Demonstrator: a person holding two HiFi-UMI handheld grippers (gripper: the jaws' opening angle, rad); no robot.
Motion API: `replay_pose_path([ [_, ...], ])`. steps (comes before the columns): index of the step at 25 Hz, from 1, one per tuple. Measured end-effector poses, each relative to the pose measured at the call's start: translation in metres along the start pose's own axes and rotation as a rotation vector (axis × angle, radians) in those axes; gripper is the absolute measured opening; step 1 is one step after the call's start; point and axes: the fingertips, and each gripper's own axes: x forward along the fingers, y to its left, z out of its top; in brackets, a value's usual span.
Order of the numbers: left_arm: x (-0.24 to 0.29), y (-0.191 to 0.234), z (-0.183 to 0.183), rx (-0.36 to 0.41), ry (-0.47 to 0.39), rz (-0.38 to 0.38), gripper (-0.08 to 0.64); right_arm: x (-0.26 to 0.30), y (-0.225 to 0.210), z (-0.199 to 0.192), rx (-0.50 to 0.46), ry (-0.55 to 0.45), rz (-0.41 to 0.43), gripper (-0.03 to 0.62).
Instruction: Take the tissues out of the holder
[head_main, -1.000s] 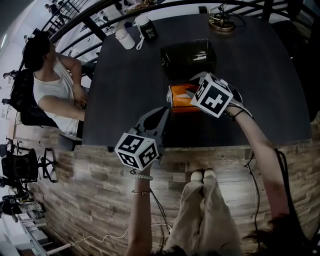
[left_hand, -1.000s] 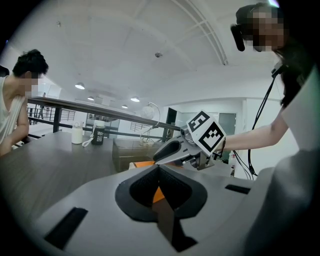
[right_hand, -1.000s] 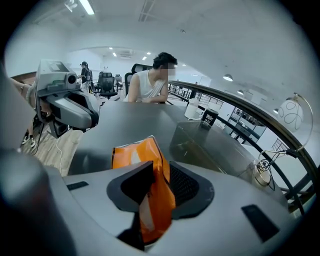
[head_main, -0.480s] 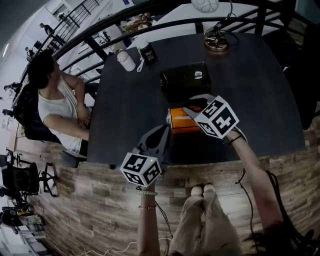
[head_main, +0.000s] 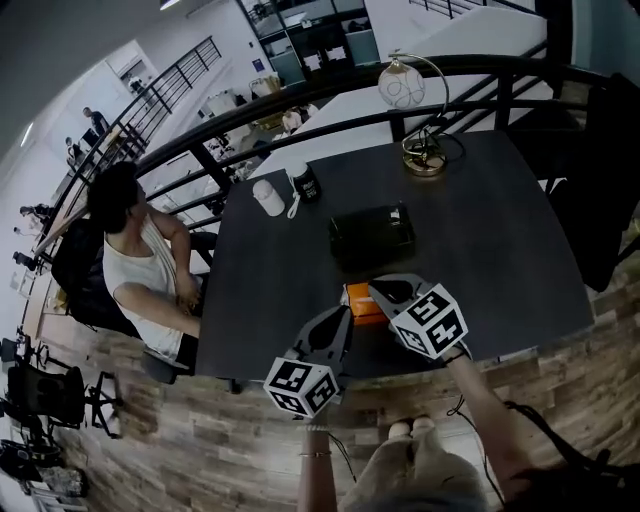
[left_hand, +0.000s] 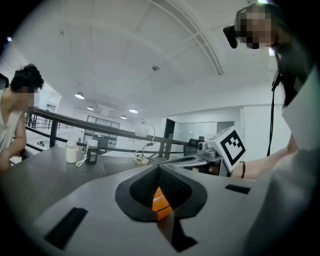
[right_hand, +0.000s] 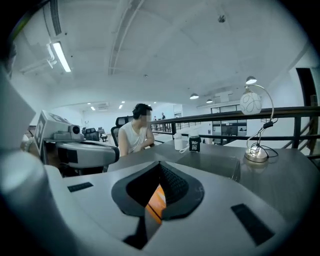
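Note:
A black tissue holder (head_main: 372, 235) stands mid-table, and it also shows in the right gripper view as a dark box (right_hand: 210, 162). An orange tissue pack (head_main: 360, 300) lies on the dark table (head_main: 500, 240) in front of it, near the front edge. My left gripper (head_main: 343, 312) hovers at the pack's near left, jaws together, empty. My right gripper (head_main: 375, 287) hangs just over the pack's right end; its jaws have just been closing and now meet with nothing between them. Orange shows through the gap behind each pair of tips (left_hand: 160, 202) (right_hand: 157, 200).
A globe lamp (head_main: 420, 150) stands at the table's far edge. A white bottle (head_main: 268, 197) and a dark bottle (head_main: 305, 185) stand at the far left. A person (head_main: 140, 260) sits at the table's left side. A railing runs behind.
Both grippers have risen off the table. The right one has lifted clear of the orange pack, which stays lying on the table. The head view has pulled back.

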Motion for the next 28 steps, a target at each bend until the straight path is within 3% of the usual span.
replay_pose_path([
  [5,-0.010,-0.005,0.007,-0.009,-0.027,-0.001,0.008,-0.021,0.013,0.024,0.019,-0.106,-0.042,0.014],
  [13,-0.014,-0.021,0.025,0.053,-0.058,-0.042,0.008,-0.045,0.031,0.052,-0.019,-0.238,-0.060,0.014],
  [20,-0.015,-0.031,0.035,0.082,-0.077,-0.066,0.008,-0.059,0.039,0.061,-0.003,-0.302,-0.065,0.014],
  [28,-0.013,-0.032,0.046,0.104,-0.096,-0.066,0.008,-0.054,0.044,0.061,-0.021,-0.308,-0.051,0.014],
])
